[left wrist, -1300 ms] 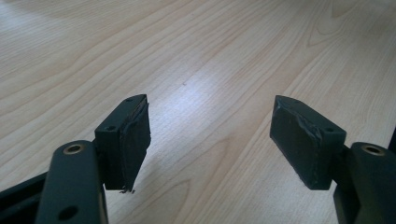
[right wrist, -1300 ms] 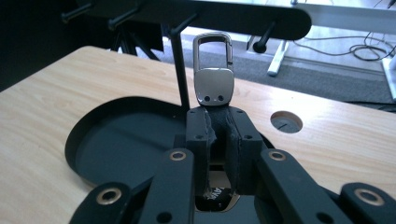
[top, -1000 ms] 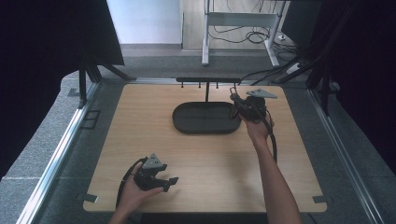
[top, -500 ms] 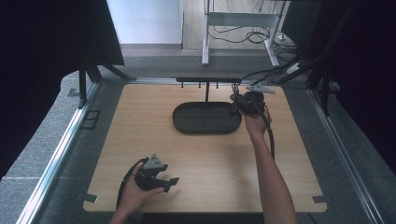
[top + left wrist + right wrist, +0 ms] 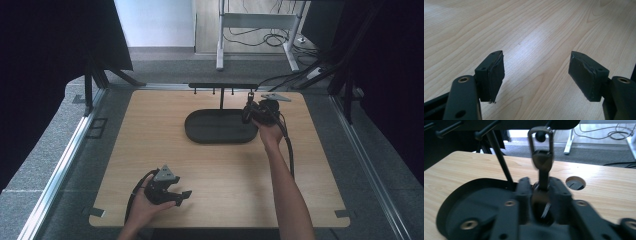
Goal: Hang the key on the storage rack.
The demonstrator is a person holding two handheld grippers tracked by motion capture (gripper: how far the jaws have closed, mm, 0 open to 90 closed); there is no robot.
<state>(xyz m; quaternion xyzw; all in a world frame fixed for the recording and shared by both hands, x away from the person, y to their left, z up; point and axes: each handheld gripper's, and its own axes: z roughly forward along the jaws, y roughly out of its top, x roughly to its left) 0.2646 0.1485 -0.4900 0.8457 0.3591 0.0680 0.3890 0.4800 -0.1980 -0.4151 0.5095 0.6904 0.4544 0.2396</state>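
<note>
On the rightmost peg of the black hanger rack (image 5: 222, 86) at the far edge of the table (image 5: 220, 165), I see a dark keyring tag (image 5: 541, 157) hanging by its metal loop. Its lower end dangles between the pads of my right gripper (image 5: 541, 192), whose jaws have just been opening; the picture is blurred there, so I cannot tell whether the pads press on it. In the high view that right gripper (image 5: 248, 112) sits above the right end of the black oval tray (image 5: 220, 127), just under the rack. My left gripper (image 5: 181, 196) rests low at the near left of the table, well apart from the tray. Its jaws stand wide, with bare wood between the pads (image 5: 497, 72).
</note>
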